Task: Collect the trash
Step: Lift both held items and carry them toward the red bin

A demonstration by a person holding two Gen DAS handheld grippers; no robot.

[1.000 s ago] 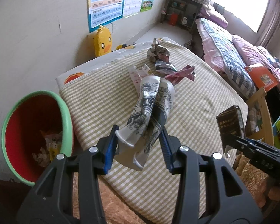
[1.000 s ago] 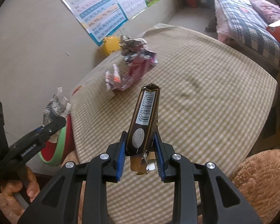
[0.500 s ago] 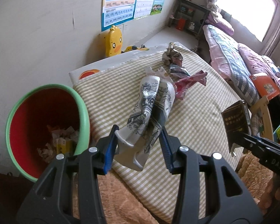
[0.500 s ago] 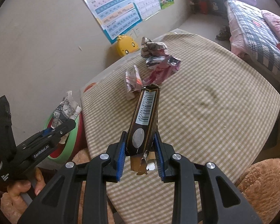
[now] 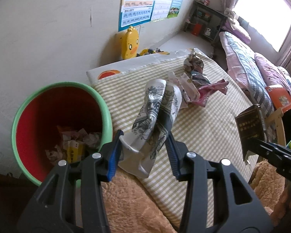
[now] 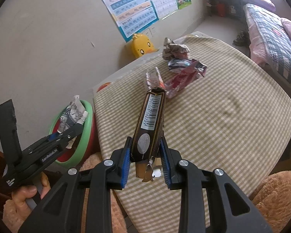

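My left gripper (image 5: 143, 151) is shut on a crushed white paper cup (image 5: 155, 116) with black print, held near the table's left edge beside the bin; it also shows in the right wrist view (image 6: 71, 114). My right gripper (image 6: 145, 153) is shut on a dark brown carton (image 6: 151, 122) with a barcode, held above the table; it also shows in the left wrist view (image 5: 251, 122). A green-rimmed red bin (image 5: 42, 116) with trash inside stands left of the table. More crumpled wrappers (image 5: 199, 89) lie at the far side of the checked tablecloth (image 6: 223, 116).
A yellow duck toy (image 5: 130, 44) stands against the wall behind the table. A bed (image 5: 248, 62) is to the right. Brown plush fabric (image 5: 126, 198) lies under the table's near edge. A wooden chair back (image 5: 279, 120) is at the right.
My left gripper with the cup has moved left toward the bin, which now shows larger and nearer. My right gripper has pulled back a little with the carton.
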